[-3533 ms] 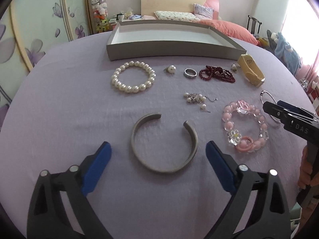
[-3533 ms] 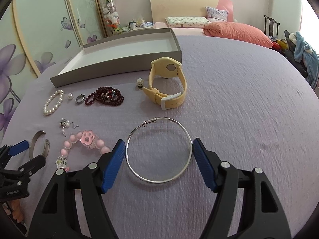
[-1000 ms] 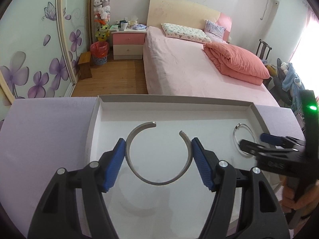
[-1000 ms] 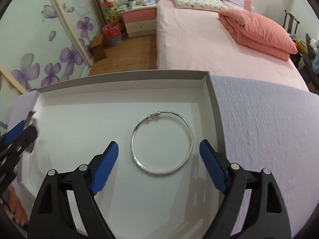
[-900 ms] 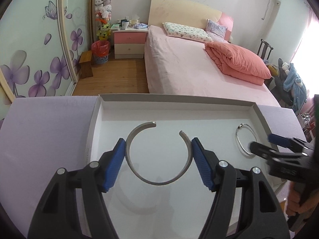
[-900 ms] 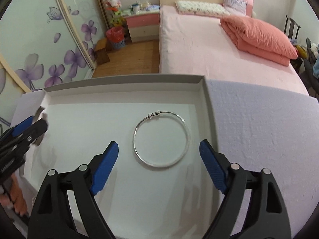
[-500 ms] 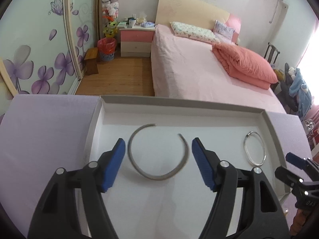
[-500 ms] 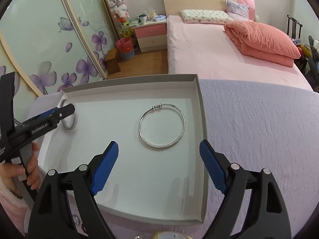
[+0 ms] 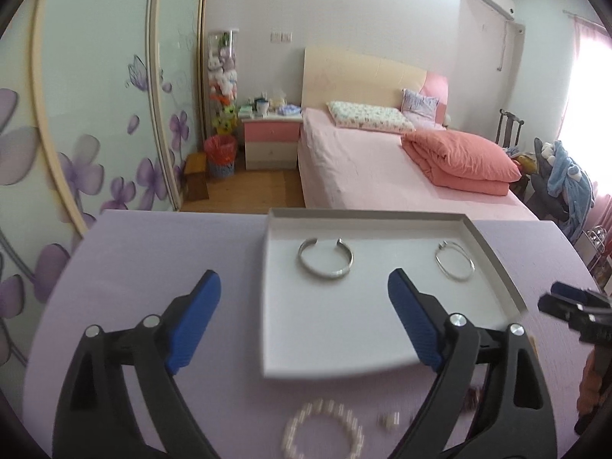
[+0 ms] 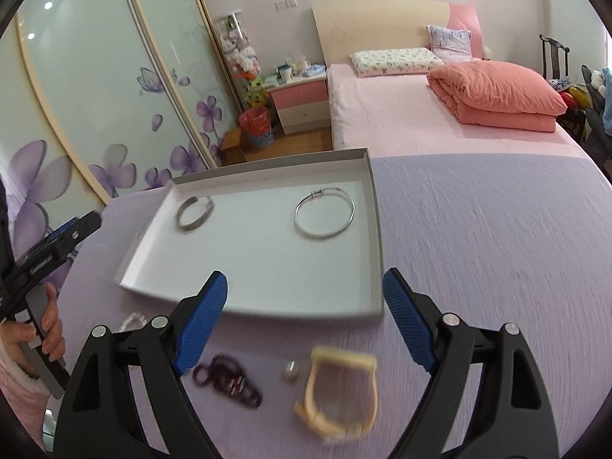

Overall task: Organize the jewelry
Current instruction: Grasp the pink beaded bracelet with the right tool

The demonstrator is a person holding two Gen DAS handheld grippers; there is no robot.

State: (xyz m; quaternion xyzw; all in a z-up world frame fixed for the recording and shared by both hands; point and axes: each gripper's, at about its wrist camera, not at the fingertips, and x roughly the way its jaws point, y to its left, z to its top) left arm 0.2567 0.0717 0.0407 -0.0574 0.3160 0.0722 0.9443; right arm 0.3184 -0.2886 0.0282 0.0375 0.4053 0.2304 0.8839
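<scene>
Hovering empty and spread wide: left gripper [image 9: 304, 294] over the pearl bracelet [image 9: 323, 429], right gripper [image 10: 304, 298] over the yellow watch [image 10: 338, 397]. Cuff bangle [image 9: 325, 257] and thin bangle [image 9: 454, 261] lie in the tray [image 9: 493, 264]. Pearls look light, slippery and floppy: pinch across the strand; watch band looks stiff, so grip the strap.

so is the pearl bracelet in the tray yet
No, the pearl bracelet lies on the purple cloth in front of the tray, which holds only the open cuff and the thin bangle.

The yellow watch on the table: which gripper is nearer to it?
Right. The yellow watch lies just below the open right gripper; the left gripper is above the pearl bracelet.
</scene>
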